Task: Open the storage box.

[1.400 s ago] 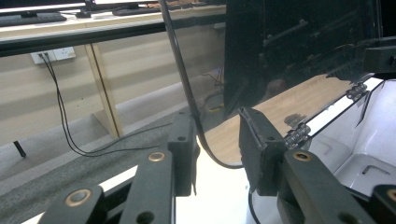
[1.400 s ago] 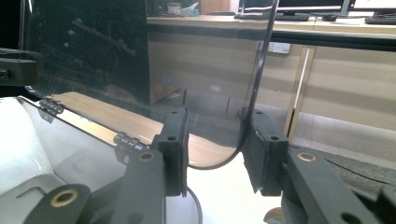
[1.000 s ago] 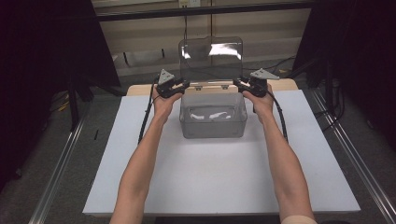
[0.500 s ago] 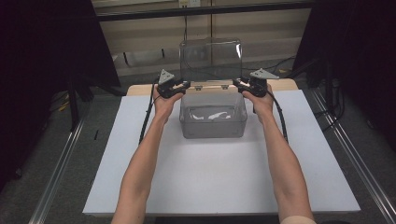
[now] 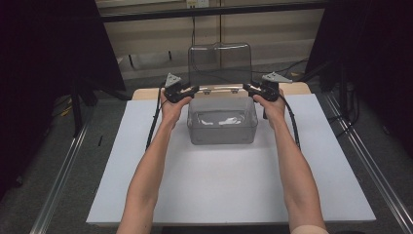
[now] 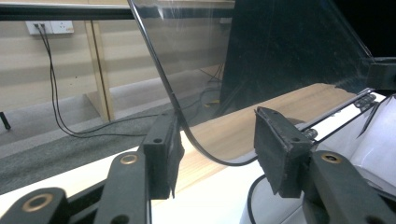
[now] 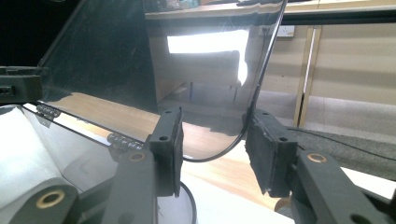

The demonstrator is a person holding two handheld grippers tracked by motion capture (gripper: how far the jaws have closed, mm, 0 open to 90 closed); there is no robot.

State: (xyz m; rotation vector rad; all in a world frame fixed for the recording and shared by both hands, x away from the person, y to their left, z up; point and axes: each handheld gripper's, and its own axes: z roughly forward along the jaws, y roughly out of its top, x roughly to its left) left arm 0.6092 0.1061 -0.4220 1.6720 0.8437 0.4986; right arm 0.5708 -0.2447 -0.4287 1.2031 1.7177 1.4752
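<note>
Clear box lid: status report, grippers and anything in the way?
Left gripper and right gripper open, left jaws just been opening, lid edges between them. Lid upright on box. Nothing in the way.

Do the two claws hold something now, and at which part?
Nothing is held: both claws stand open around the raised lid's lower corners.

grey carpet floor (image 5: 58, 161), beige wall (image 5: 272, 34) with socket (image 6: 49, 27), dark curtains (image 5: 44, 58)

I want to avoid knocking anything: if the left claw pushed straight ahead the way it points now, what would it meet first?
Probably the clear plastic hinged lid: its rounded lower corner sits between the left claw's open jaws. Beyond it lies the wooden tabletop; depth is uncertain.
</note>
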